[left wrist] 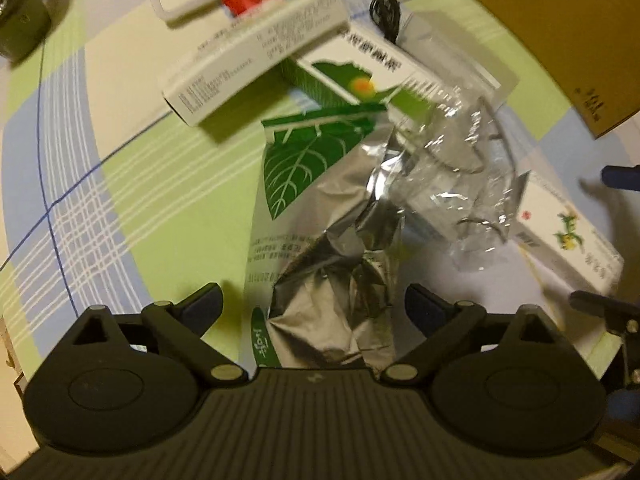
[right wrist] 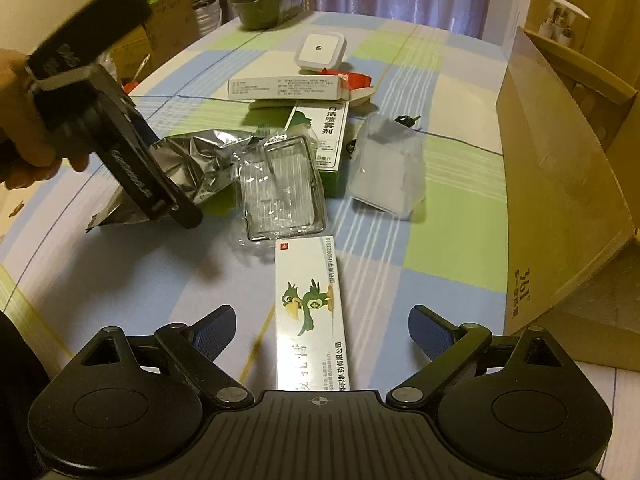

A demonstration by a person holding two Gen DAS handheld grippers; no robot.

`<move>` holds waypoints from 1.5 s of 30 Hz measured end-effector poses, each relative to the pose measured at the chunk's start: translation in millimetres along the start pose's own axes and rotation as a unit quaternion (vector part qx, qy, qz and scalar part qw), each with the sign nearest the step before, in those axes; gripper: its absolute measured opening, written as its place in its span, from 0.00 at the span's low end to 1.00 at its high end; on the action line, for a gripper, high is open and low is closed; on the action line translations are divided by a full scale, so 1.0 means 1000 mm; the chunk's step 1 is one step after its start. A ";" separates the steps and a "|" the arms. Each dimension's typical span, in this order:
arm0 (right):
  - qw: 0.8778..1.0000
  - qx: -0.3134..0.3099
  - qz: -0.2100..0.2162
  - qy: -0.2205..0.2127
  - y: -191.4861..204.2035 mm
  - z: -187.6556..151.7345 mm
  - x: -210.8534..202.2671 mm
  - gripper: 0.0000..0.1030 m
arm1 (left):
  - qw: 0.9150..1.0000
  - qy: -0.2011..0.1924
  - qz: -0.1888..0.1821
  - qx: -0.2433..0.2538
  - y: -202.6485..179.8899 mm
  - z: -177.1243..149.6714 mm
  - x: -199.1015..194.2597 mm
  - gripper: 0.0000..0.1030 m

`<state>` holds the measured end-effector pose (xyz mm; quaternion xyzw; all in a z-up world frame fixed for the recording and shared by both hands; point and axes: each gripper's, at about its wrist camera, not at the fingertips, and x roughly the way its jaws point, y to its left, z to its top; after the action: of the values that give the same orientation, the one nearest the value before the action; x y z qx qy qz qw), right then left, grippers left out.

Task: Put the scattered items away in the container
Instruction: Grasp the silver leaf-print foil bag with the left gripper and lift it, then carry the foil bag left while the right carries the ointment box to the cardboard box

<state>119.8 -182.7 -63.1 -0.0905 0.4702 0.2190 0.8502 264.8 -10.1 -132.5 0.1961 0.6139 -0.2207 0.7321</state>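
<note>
My left gripper point(left wrist: 314, 306) is open, its fingers on either side of a crumpled silver foil bag point(left wrist: 332, 280) with a green leaf print; that bag point(right wrist: 188, 164) shows too in the right wrist view, beneath the left gripper's body point(right wrist: 120, 140). My right gripper point(right wrist: 320, 332) is open over a white medicine box with a green parrot point(right wrist: 310, 312), which lies between its fingers. A clear plastic tray point(right wrist: 280, 192), a clear packet point(right wrist: 386, 168), a green-and-white spray box point(right wrist: 324, 140) and a long white box point(right wrist: 288, 89) lie scattered beyond. The cardboard box point(right wrist: 560, 184) stands at the right.
A white square night light point(right wrist: 321, 51) and a red packet point(right wrist: 358, 79) lie at the far side of the checked tablecloth point(right wrist: 440, 248). A black cable point(left wrist: 386, 10) sits behind the boxes. A dark round object point(right wrist: 258, 4) stands at the table's far edge. A hand point(right wrist: 24, 120) holds the left gripper.
</note>
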 end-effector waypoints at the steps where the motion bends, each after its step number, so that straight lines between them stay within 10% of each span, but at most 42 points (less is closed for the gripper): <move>1: 1.000 0.000 0.001 0.000 0.000 0.000 0.000 0.95 | 1.000 0.004 -0.002 -0.003 0.001 0.001 0.003 0.90; 9: 1.000 0.005 0.021 -0.004 -0.001 -0.002 0.002 0.95 | 1.000 0.004 -0.013 -0.017 0.013 -0.002 -0.005 0.54; 17: 1.000 0.001 0.025 0.000 0.004 -0.002 0.007 0.95 | 0.999 -0.004 -0.013 -0.049 0.019 -0.037 -0.021 0.52; 20: 1.000 0.002 0.027 0.013 0.004 0.000 0.013 0.70 | 0.998 -0.006 -0.011 -0.059 0.021 -0.043 -0.021 0.52; 25: 1.000 0.001 0.017 0.026 0.003 -0.003 0.023 0.70 | 0.998 -0.009 -0.013 -0.064 0.012 -0.039 -0.028 0.52; 27: 1.000 -0.001 0.003 0.021 0.003 -0.002 0.020 0.40 | 0.998 -0.011 -0.014 -0.065 0.010 -0.043 -0.033 0.52; 45: 0.995 0.069 -0.025 -0.061 -0.006 0.014 -0.063 0.40 | 0.995 -0.065 -0.009 -0.077 -0.024 -0.056 -0.106 0.52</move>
<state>104.1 -201.1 -2.6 -0.0298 0.4288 0.1700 0.8868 190.0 10.0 -37.8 0.1190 0.5819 -0.1922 0.7812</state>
